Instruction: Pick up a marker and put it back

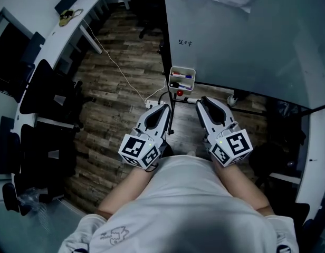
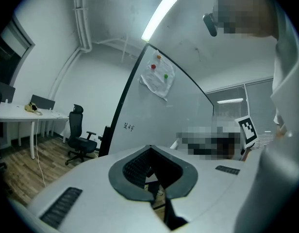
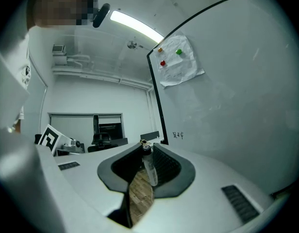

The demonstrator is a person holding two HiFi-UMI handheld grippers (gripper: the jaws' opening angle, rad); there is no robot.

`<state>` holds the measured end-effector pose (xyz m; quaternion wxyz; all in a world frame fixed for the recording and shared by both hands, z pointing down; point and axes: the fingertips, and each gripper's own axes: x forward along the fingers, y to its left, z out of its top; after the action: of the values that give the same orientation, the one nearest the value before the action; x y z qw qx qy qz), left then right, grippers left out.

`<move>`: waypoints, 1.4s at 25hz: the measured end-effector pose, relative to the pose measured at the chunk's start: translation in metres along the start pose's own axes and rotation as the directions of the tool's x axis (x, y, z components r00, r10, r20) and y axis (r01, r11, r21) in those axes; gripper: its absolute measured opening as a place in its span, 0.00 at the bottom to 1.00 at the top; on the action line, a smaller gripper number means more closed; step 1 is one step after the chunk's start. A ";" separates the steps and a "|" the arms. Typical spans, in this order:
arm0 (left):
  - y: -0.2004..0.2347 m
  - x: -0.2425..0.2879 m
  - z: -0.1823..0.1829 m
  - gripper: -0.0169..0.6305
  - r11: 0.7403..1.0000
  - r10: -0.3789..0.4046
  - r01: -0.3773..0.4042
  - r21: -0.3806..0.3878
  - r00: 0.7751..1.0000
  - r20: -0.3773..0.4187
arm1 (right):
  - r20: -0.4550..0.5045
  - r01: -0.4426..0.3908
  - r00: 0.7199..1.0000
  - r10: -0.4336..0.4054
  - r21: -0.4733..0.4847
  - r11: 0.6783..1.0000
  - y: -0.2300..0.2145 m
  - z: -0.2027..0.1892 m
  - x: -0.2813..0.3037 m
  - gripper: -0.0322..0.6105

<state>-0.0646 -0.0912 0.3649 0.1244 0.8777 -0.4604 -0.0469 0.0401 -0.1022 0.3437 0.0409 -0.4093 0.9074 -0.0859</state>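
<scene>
head view looks steeply down — both gripper views face up along their jaws, sharing the whiteboard (image 1: 241,36).

1. A marker (image 3: 149,168) with a pale grey-white barrel stands between the fingers (image 3: 170,167) of the right gripper (image 3: 146,145). It lies along the fingers, leaning slightly, with its dark end at their tips.
2. More markers (image 1: 181,76), one red and one blue, lie in a small white tray (image 1: 190,71) at the whiteboard's lower edge.

wood-plank floor (image 1: 115,104) | whiteboard (image 1: 247,36) | white desk (image 2: 23,114) | black office chair (image 2: 80,142) | ceiling strip light (image 2: 160,14)
</scene>
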 end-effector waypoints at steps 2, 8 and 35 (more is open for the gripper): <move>0.004 0.011 0.002 0.03 1.000 -0.015 0.015 0.000 1.000 0.000 | 0.003 0.010 1.000 -0.010 -0.010 1.000 -0.007 0.001 0.005 0.17; 0.019 0.041 0.007 0.03 0.998 -0.052 0.052 0.030 0.999 -0.014 | 0.005 0.059 0.998 -0.059 -0.002 0.998 -0.032 0.004 0.023 0.17; 0.108 0.145 -0.029 0.03 0.981 -0.194 0.193 -0.023 0.961 -0.195 | -0.083 0.266 0.963 -0.257 0.117 0.957 -0.129 -0.049 0.125 0.17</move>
<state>-0.0619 -0.2638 0.4257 0.1656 0.9186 -0.3577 0.0270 0.0454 -0.2744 0.4156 0.0247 -0.5192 0.8388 -0.1620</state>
